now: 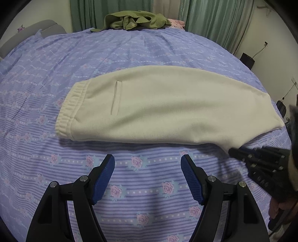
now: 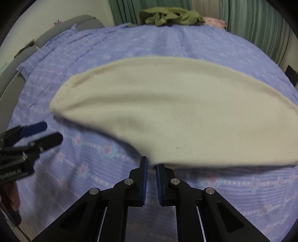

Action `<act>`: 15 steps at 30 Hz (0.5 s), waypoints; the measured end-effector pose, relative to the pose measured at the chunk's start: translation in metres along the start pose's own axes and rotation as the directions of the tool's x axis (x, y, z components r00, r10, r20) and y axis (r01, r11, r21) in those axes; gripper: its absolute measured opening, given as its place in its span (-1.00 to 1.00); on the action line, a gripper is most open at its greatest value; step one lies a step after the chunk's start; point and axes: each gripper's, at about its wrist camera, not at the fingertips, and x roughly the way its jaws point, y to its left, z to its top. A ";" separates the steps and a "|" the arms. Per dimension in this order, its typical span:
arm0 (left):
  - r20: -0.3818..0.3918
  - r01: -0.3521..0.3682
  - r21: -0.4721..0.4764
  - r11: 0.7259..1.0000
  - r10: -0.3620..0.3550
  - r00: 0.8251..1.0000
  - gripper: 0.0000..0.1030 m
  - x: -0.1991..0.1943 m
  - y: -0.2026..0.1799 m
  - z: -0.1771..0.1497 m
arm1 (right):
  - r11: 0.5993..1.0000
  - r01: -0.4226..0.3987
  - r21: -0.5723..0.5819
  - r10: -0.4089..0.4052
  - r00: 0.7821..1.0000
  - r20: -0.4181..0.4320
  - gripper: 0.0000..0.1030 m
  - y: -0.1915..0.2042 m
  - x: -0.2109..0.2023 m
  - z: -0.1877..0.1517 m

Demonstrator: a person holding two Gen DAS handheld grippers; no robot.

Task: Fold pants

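Observation:
Cream pants (image 1: 158, 108) lie folded lengthwise across the purple flowered bedspread (image 1: 130, 178), with the elastic waistband (image 1: 69, 109) at the left and a pocket slit beside it. My left gripper (image 1: 148, 158) hovers open over bare bedspread, just short of the pants' near edge, with nothing between its blue pads. In the right wrist view the pants (image 2: 177, 111) fill the middle, and my right gripper (image 2: 151, 163) is shut on their near edge, where the fabric looks slightly raised and blurred. The left gripper (image 2: 53, 132) shows open at the left there. The right gripper (image 1: 231, 151) touches the leg end's lower edge.
A crumpled green garment (image 1: 134, 20) and a pink item (image 1: 177, 23) sit at the bed's far edge, in front of green curtains (image 1: 214, 16). A grey padded piece (image 1: 46, 28) borders the bed's far left. A dark box (image 1: 246, 59) and cables stand beyond the right side.

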 end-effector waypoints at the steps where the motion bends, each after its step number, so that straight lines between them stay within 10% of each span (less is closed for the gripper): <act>1: -0.007 -0.001 -0.002 1.000 0.001 1.000 0.41 0.000 0.000 -0.001 | 1.000 0.003 -0.004 -0.003 1.000 -0.024 -0.86 -0.001 0.006 -0.004; 8: 0.002 -0.016 0.040 0.999 0.016 1.000 0.41 -0.029 -0.010 -0.005 | 0.998 -0.025 0.050 0.028 0.998 -0.055 -0.80 -0.003 -0.013 -0.018; 15: 0.059 -0.030 0.055 0.998 0.027 0.998 0.63 -0.102 -0.030 0.000 | 0.997 0.053 0.055 -0.057 0.995 0.086 0.08 0.004 -0.130 -0.017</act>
